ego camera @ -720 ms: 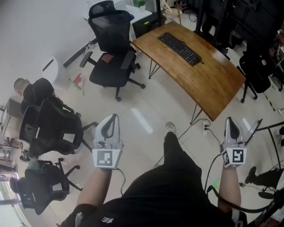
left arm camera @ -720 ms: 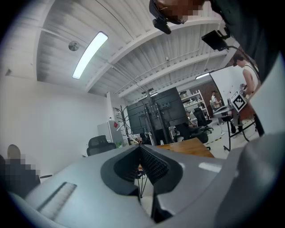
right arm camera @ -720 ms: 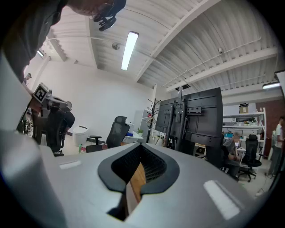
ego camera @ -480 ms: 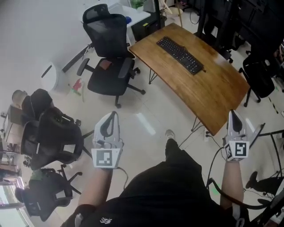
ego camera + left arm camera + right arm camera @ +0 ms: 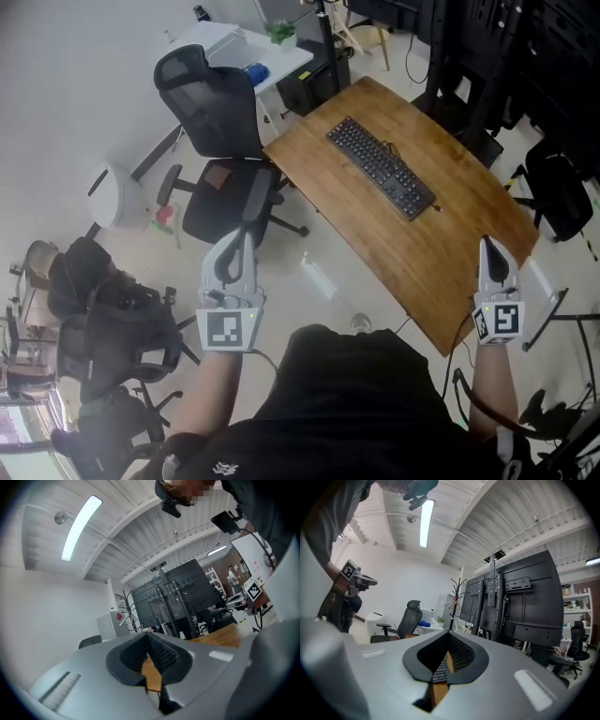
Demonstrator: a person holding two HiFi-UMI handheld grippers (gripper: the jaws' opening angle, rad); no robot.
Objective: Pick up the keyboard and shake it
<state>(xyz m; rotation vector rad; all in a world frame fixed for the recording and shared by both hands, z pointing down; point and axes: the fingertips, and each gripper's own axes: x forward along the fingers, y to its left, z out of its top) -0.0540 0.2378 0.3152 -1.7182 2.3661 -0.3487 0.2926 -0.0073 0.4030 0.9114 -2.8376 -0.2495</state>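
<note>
**Keyboard lies untouched on desk, both grippers clenched and empty**

A long black computer keyboard (image 5: 382,168) lies flat and slantwise on the curved brown wooden table (image 5: 450,234), nearer the table's far side than its near edge. Nothing touches it.

The left grey hand-held gripper (image 5: 241,247) is held level over the pale floor, off the table's left edge and just in front of a black mesh office chair (image 5: 217,122). The left gripper view shows its ribbed pads pressed together with nothing between them.

The right grey hand-held gripper (image 5: 488,247) is also level, at the table's near right edge. Its jaws are likewise pressed together and hold nothing. In the right gripper view a strip of the keyboard and of the wood can be seen through the notch behind its tips.

From the head view the keyboard sits ahead of both grippers and well apart from each, between their two lines of aim, with the right gripper the nearer of the pair. A small white side table (image 5: 225,45) stands beyond the chair.
</note>
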